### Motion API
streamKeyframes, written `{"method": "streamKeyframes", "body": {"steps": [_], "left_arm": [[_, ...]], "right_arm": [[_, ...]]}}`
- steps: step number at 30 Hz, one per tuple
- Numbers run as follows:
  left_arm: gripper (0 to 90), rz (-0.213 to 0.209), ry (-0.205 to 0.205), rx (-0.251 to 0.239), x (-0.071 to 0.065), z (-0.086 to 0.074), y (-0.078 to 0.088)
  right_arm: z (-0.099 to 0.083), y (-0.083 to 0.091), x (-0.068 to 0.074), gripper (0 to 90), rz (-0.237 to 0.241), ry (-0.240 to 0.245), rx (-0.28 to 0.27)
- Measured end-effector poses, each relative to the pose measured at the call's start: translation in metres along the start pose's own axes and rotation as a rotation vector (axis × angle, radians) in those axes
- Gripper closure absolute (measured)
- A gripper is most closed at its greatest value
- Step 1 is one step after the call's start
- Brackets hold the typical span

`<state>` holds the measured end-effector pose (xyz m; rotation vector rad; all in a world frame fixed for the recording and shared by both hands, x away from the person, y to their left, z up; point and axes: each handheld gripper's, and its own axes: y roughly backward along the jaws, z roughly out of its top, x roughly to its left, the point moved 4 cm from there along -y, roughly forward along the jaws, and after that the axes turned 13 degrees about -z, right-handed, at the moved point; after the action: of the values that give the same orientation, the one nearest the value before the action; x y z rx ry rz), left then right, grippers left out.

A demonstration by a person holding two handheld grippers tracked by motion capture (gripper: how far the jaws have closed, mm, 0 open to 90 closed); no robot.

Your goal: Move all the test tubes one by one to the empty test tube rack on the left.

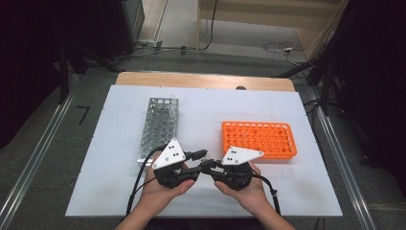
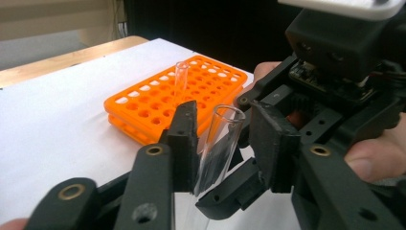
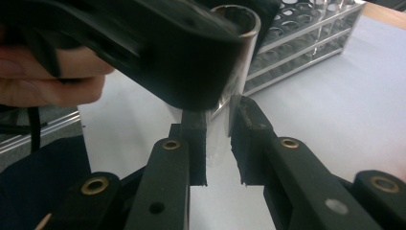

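The two grippers met near the table's [image 1: 287, 201] near edge, between the steel rack [image 1: 158, 127] on the left and the orange rack [image 1: 258, 139] on the right. The right gripper [image 3: 218, 143] was clamped on a clear glass tube [image 3: 237, 72], its pads pressing the tube's lower part. The tube stood roughly upright with its open mouth up.

The left gripper [image 2: 218, 143] had its jaws round the same tube [image 2: 218, 143], higher up. The left jaw lay against the glass; the other stood just off it, so that I could not tell whether it truly gripped.

In the high view the left gripper [image 1: 194, 165] and right gripper [image 1: 210, 167] pointed at each other, tips all but touching, each in a hand, cables trailing toward the near edge.

A second tube [image 2: 181, 79] stood upright in the orange rack [image 2: 143, 110]. More tubes [image 3: 330, 7] stood in the steel rack [image 3: 306, 43] at its far end.
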<state>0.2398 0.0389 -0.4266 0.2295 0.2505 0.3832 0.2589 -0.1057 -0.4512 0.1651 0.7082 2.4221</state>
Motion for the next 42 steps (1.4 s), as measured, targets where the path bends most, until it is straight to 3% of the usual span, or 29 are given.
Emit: {"method": "streamKeyframes", "body": {"steps": [5, 16, 26, 31, 37, 42], "left_arm": [[71.4, 0.013, -0.015, 0.014, -0.001, -0.001, -0.002], [75.3, 0.054, -0.04, 0.015, -0.001, -0.001, -0.002], [75.9, 0.033, -0.014, -0.008, 0.003, 0.0, 0.0], [75.9, 0.056, -0.005, -0.017, 0.01, 0.001, 0.006], [76.0, 0.069, 0.017, -0.033, 0.02, 0.002, 0.014], [76.0, 0.092, 0.024, -0.051, 0.031, 0.007, 0.022]], "right_arm": [[0.001, 0.0, 0.002, 74.1, 0.012, 0.002, 0.006], [0.0, 0.0, 0.001, 74.0, 0.013, -0.008, 0.014], [-0.001, 0.003, 0.0, 72.6, 0.002, -0.002, 0.008], [-0.002, 0.01, -0.004, 54.1, -0.003, 0.012, -0.016], [-0.007, 0.022, -0.018, 30.3, -0.023, -0.025, -0.032], [-0.014, 0.033, -0.034, 14.3, -0.067, -0.049, -0.034]]}}
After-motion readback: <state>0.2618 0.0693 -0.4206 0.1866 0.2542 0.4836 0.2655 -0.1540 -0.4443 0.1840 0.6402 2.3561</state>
